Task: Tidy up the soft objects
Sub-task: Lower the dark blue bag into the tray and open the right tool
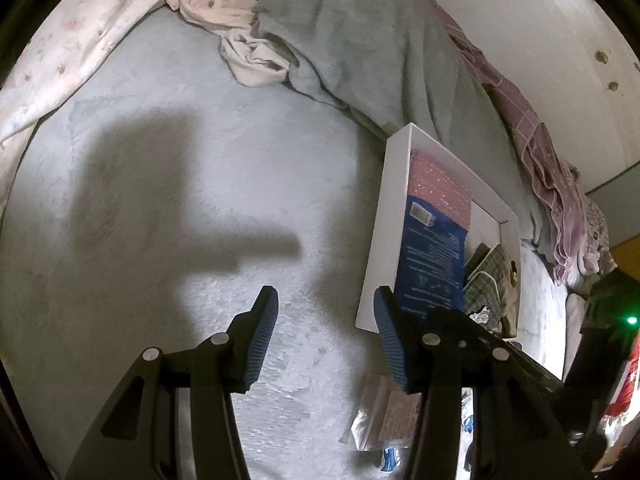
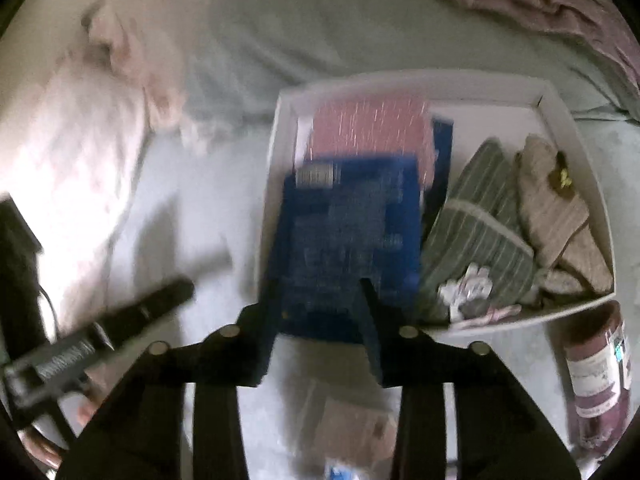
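Bed (image 1: 168, 184) with pale fleecy cover; one white box (image 1: 378, 240) sits on it, toward the wall side. Counted in box: one blue pack (image 2: 352, 240), one pink pack (image 2: 368, 128) partly under it at the far end, one green striped cloth (image 2: 480, 232), one brown cloth (image 2: 560, 208) beside it, plus one small white-patterned item (image 2: 468, 284) at the near edge, too blurred to identify. Left tongs (image 1: 326, 308): released, wide gap, nothing between them, above bare cover just left of the box; one hard shadow (image 1: 160, 200) of them on the cover. Right tongs (image 2: 316, 300): spread either side of the blue pack's near end; view is motion-blurred, cannot tell whether they grip it. Outside box: one maroon roll (image 2: 596, 376) with a label, lying near its right corner; one clear sachet (image 1: 380, 416) on the cover below the left tongs. At the head: one grey-green blanket (image 1: 360, 40) heaped, one pale pink cloth (image 1: 248, 52) bunched beside it, one mauve checked cloth (image 1: 536, 136) along the wall.
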